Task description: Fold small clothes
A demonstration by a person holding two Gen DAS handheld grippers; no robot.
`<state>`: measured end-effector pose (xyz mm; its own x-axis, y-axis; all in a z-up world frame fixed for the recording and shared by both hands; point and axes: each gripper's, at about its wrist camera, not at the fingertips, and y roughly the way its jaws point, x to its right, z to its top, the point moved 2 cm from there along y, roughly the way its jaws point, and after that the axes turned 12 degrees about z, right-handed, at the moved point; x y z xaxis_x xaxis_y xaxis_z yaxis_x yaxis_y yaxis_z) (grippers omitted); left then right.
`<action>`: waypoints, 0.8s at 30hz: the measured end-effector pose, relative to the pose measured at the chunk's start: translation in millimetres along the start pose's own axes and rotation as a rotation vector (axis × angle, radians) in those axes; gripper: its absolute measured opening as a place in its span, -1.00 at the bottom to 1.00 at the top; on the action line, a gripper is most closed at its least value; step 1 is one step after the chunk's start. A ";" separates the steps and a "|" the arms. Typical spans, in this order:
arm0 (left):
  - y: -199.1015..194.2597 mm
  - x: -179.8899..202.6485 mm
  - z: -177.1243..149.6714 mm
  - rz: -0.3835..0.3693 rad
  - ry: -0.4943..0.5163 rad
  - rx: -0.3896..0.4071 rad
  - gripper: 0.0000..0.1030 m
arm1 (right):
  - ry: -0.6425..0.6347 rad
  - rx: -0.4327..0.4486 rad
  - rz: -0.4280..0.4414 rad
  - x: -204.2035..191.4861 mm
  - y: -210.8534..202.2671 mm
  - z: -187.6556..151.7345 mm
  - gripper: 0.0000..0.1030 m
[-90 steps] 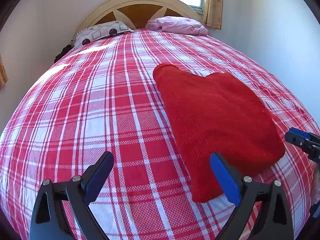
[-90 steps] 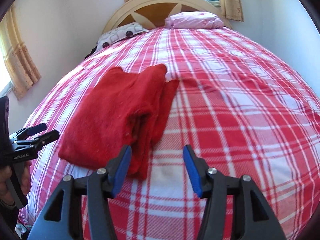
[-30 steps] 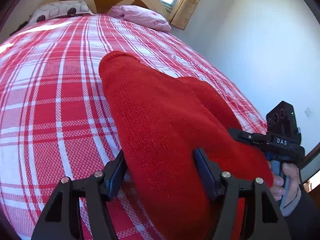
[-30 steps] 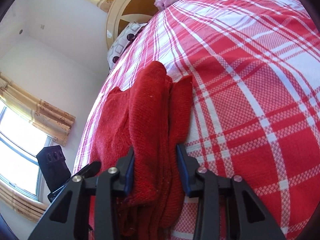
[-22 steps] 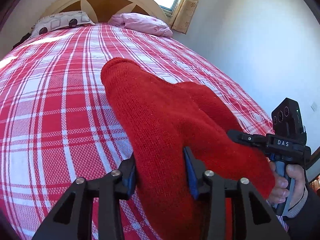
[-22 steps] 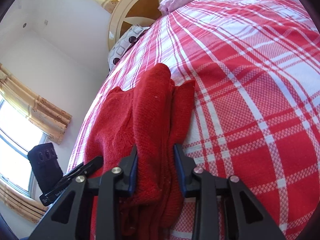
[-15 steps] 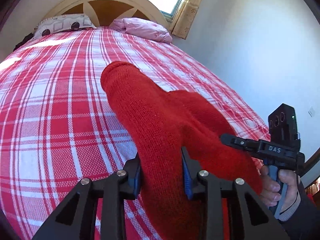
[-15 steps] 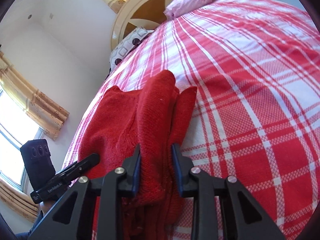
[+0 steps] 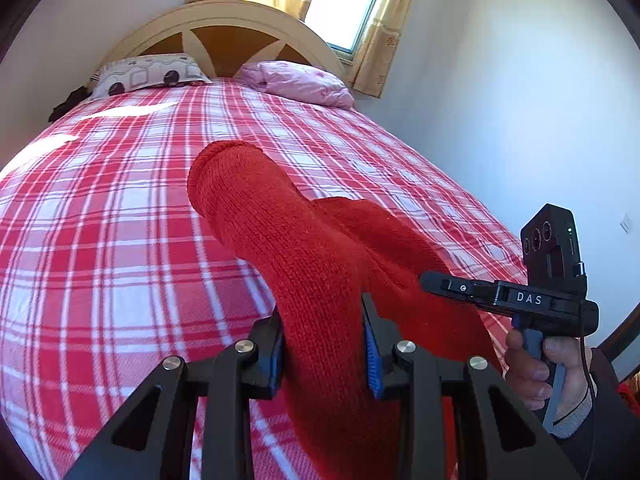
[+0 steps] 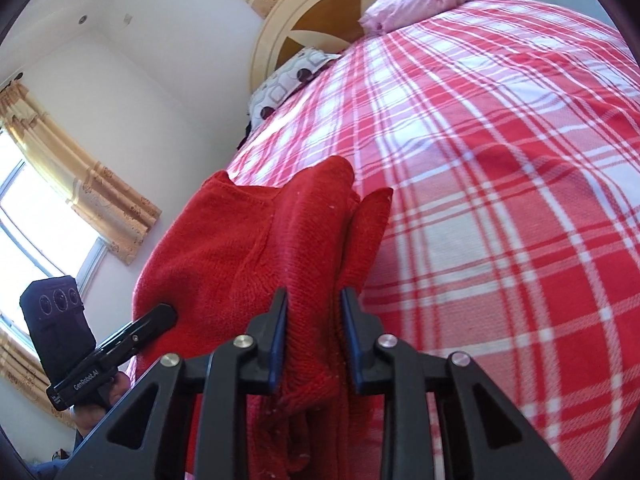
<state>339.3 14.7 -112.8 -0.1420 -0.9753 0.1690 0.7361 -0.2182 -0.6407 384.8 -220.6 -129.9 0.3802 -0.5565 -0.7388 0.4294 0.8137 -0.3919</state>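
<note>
A red knitted sweater (image 9: 288, 232) lies folded on the red-and-white checked bed (image 9: 100, 240), its near end raised off the cover. My left gripper (image 9: 322, 314) is shut on one near corner, the knit bunched between its blue pads. My right gripper (image 10: 314, 298) has the other near corner of the sweater (image 10: 224, 248) between its pads; its jaws are still closing and press on the fabric. Each view shows the other gripper beside it: the right gripper (image 9: 440, 282) held in a hand, the left gripper (image 10: 160, 316) at the sweater's left edge.
A patterned pillow (image 9: 148, 76) and a pink pillow (image 9: 300, 84) lie against the curved headboard (image 9: 224, 32). A white wall (image 9: 520, 120) runs along the bed's right side. Curtained windows (image 10: 36, 208) stand behind and left. The bed cover (image 10: 500, 200) stretches beyond the sweater.
Both grippers went from open over the bed to closed on the sweater's near corners. They have since risen, lifting the near end off the cover.
</note>
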 end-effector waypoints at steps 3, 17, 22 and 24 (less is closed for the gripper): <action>-10.6 -10.0 -1.5 0.030 -0.008 0.004 -0.36 | -0.014 -0.016 0.019 -14.2 11.4 -3.1 -0.47; -19.9 -75.6 -34.7 0.113 -0.085 -0.055 -0.37 | -0.032 -0.119 0.059 -55.6 77.9 -19.7 -0.64; -5.4 -95.7 -54.6 0.103 -0.123 -0.097 -0.37 | 0.016 -0.116 0.068 -40.7 75.0 -16.7 0.23; -3.9 -99.2 -58.3 0.094 -0.134 -0.093 -0.37 | -0.005 -0.151 0.056 -41.5 77.7 -22.9 0.23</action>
<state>311.9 110.3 -170.7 0.0183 -0.9798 0.1990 0.6770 -0.1343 -0.7236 383.6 -130.4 -142.2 0.4046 -0.5103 -0.7589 0.2794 0.8591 -0.4288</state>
